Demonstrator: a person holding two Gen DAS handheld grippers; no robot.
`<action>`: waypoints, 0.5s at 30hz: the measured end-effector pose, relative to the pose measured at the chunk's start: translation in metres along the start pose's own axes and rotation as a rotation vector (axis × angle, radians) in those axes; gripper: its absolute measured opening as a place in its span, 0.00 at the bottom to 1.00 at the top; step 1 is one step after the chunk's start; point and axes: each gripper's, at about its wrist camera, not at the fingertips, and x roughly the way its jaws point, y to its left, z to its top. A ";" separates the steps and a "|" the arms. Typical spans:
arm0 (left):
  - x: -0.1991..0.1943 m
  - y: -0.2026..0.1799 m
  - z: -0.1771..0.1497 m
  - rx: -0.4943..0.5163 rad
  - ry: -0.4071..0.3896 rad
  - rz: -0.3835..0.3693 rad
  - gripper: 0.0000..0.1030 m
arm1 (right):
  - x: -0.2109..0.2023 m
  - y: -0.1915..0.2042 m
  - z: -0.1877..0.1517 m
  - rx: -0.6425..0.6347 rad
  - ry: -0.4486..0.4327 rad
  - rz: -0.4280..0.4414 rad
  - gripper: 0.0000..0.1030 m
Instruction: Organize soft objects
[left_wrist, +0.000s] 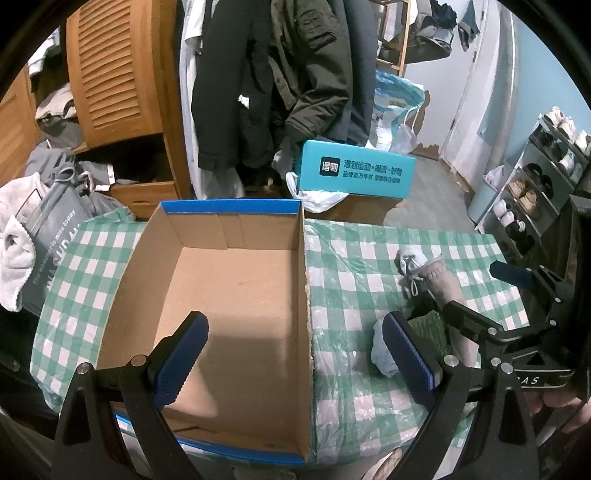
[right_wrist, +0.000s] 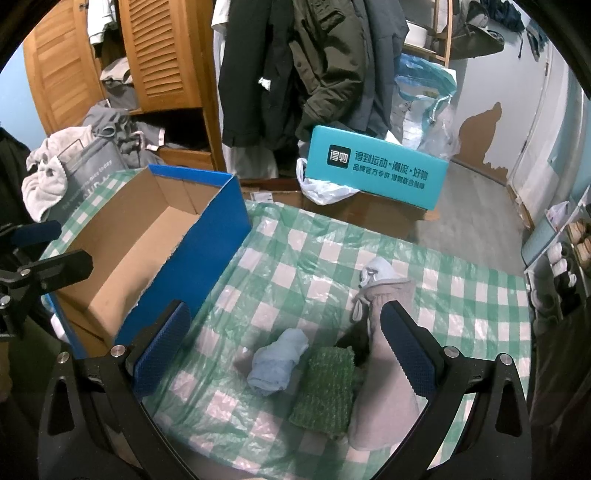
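Note:
An open, empty cardboard box (left_wrist: 236, 288) (right_wrist: 122, 258) with blue outer walls stands on the green-checked tablecloth (right_wrist: 303, 258). To its right lie soft items: a rolled light-blue cloth (right_wrist: 279, 363) (left_wrist: 380, 349), a green knitted piece (right_wrist: 327, 387) (left_wrist: 430, 326), a long pinkish-grey sock (right_wrist: 388, 369) (left_wrist: 448, 288) and a small white bundle (right_wrist: 376, 271) (left_wrist: 408, 256). My left gripper (left_wrist: 295, 358) is open above the box's near right wall, holding nothing. Hovering over the soft items, my right gripper (right_wrist: 284, 347) is open too, the blue cloth and green piece lying between its fingers.
A teal box (right_wrist: 376, 171) sits on a carton beyond the table with a white plastic bag (right_wrist: 321, 190). Coats (right_wrist: 314, 66) hang behind, beside a wooden louvred wardrobe (right_wrist: 159, 51). A grey bag with towels (left_wrist: 33, 243) stands left, a shoe rack (left_wrist: 535, 184) right.

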 end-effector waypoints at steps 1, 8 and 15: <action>0.000 -0.001 0.000 0.003 0.000 0.000 0.94 | 0.000 0.000 0.000 0.000 0.000 0.000 0.98; 0.000 -0.001 -0.001 -0.001 -0.002 0.000 0.94 | 0.003 0.000 -0.003 -0.001 0.015 0.006 0.98; 0.000 -0.002 -0.003 0.000 -0.001 -0.001 0.94 | 0.004 0.000 -0.004 0.004 0.018 0.005 0.98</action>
